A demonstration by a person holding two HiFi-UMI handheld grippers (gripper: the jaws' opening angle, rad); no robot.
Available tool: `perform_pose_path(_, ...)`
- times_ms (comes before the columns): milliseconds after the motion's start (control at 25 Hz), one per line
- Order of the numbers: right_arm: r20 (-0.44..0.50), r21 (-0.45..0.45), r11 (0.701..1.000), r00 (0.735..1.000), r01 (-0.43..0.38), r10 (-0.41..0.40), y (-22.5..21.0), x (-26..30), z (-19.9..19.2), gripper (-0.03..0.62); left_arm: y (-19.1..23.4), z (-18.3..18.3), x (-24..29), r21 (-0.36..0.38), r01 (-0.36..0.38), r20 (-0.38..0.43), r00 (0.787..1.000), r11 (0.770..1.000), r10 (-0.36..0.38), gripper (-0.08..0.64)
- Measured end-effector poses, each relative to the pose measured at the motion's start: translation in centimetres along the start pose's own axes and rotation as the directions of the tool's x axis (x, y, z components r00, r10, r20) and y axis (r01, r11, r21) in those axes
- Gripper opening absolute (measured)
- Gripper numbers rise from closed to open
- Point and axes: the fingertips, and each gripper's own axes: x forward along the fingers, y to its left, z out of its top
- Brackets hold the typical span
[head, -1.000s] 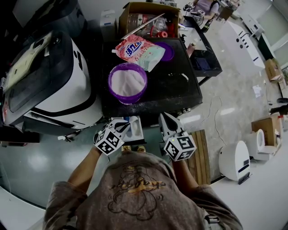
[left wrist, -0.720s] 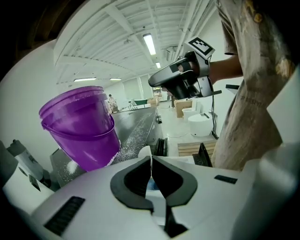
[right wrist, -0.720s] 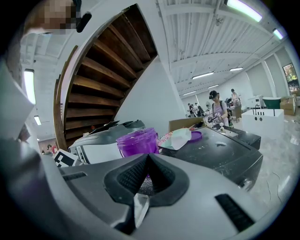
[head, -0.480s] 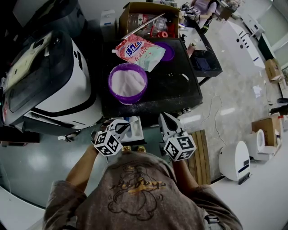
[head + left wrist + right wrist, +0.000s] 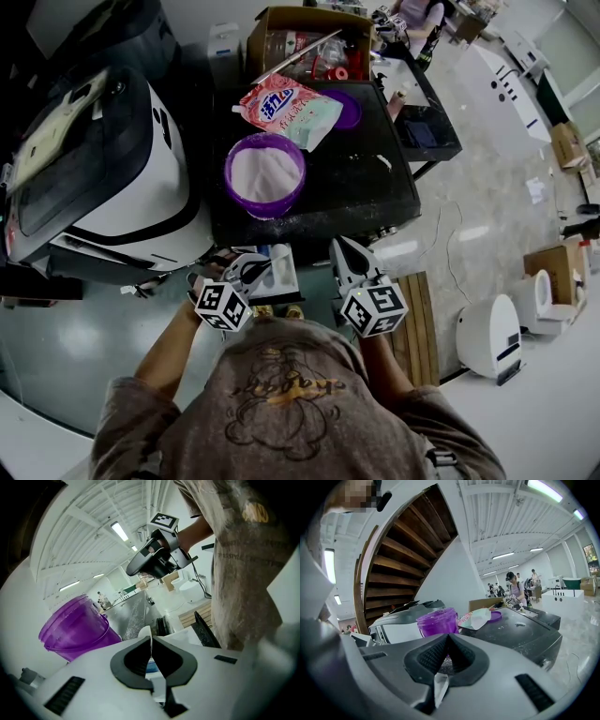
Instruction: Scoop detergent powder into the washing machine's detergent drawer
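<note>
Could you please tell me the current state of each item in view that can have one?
Purple tub: lid off, holding white powder.
Purple lid: off the tub.
Detergent bag: lying flat.
Washing machine: top lid closed.
Cardboard box: open.
Left gripper: shut, nothing held.
Right gripper: shut, nothing held.

The tub (image 5: 265,174) sits on the surface (image 5: 375,192) toward its left side, the detergent bag (image 5: 291,108) lies just behind it, and a lid (image 5: 349,106) peeks out from under the bag's right end. Behind the surface stands a cardboard box (image 5: 309,37), and the washing machine (image 5: 103,169) sits close along the surface's left. In front of the near edge, the left gripper (image 5: 253,268) and right gripper (image 5: 341,247) are side by side, with the drawer (image 5: 284,272) between them, just beside the left one.
</note>
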Motion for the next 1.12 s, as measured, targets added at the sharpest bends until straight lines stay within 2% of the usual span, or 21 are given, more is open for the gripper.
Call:
perform_pose_path(120,0.001,-0.002,1.0,1.0,-0.002,0.002,0.1,0.0,-0.1,0.003,-0.4,0.1,0.0,0.078,0.006,-0.008,1.0,0.997,-0.005,0.025)
perform_pose_path(240,0.001,-0.002,1.0,1.0,-0.003,0.003,0.1,-0.2,-0.1,0.003,-0.7,0.2,-0.1,0.123,0.008,-0.014,1.0,0.992,-0.007,0.025)
perform_pose_path(640,0.001,-0.006,1.0,1.0,-0.005,0.005,0.2,-0.5,0.0,0.003,0.0,0.9,-0.6,0.125,-0.007,-0.001,1.0,0.992,0.007,0.025)
perform_pose_path(720,0.0,-0.009,1.0,1.0,-0.006,0.006,0.2,-0.6,0.1,0.002,0.3,1.0,-0.8,0.083,-0.015,0.01,1.0,0.996,0.014,0.025)
perform_pose_path(880,0.0,-0.015,1.0,1.0,-0.007,0.007,0.2,-0.5,0.0,0.003,1.6,1.3,-1.6,-0.099,-0.044,0.06,0.997,0.994,0.05,0.025)
perform_pose_path(1000,-0.005,-0.021,1.0,1.0,-0.01,0.01,0.3,-0.5,-0.1,0.003,2.5,1.7,-2.2,-0.212,-0.058,0.091,0.993,0.976,0.079,0.025)
perform_pose_path(1120,-0.01,-0.025,1.0,1.0,-0.012,0.011,0.3,-0.6,-0.1,0.003,3.2,2.1,-2.9,-0.329,-0.064,0.124,0.986,0.942,0.11,0.025)
